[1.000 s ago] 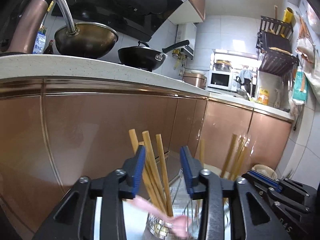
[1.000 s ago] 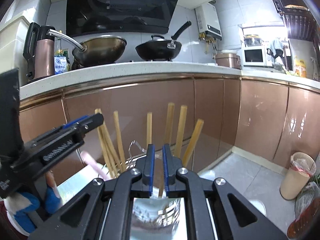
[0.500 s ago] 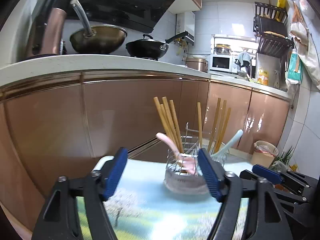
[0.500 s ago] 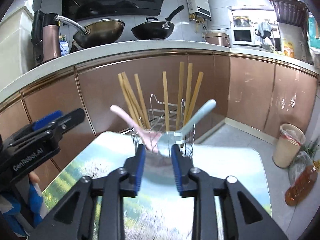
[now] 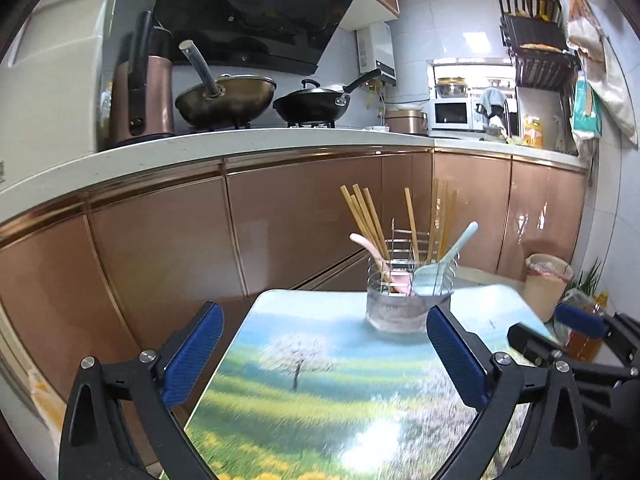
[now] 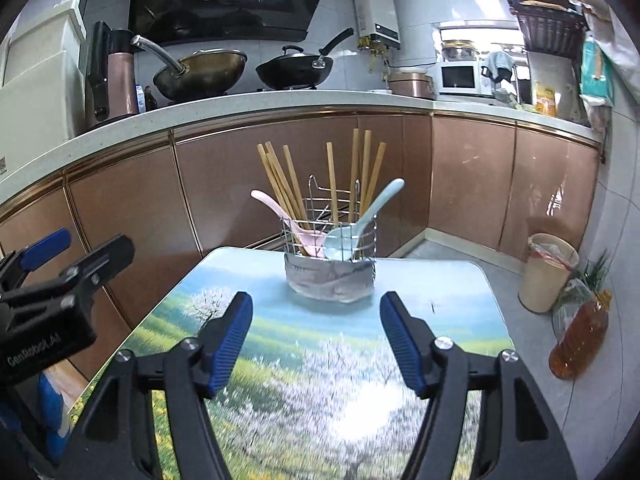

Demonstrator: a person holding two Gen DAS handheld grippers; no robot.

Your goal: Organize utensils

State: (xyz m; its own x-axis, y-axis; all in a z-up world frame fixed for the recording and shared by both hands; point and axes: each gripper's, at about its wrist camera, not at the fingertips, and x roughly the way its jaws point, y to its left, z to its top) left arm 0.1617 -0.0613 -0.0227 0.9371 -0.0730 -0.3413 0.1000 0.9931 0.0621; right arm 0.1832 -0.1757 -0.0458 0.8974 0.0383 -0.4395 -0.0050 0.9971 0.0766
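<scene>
A wire utensil holder (image 5: 408, 296) (image 6: 330, 268) stands upright at the far end of a small table (image 5: 320, 392) (image 6: 304, 360) printed with a landscape. It holds several wooden chopsticks (image 5: 362, 216) (image 6: 280, 178), a pink spoon (image 5: 366, 242) (image 6: 272, 204) and a pale blue spoon (image 5: 456, 248) (image 6: 376, 204). My left gripper (image 5: 326, 354) is open and empty, well short of the holder. My right gripper (image 6: 316, 338) is open and empty, also short of it. Each gripper shows at the edge of the other's view.
Brown kitchen cabinets (image 6: 400, 168) and a counter with two woks (image 6: 200, 72) stand behind the table. A bin (image 6: 546, 272) and an oil bottle (image 6: 580, 336) sit on the floor to the right.
Both grippers have opened and pulled back from the holder. The pink and blue spoons now rest in it, free of the jaws.
</scene>
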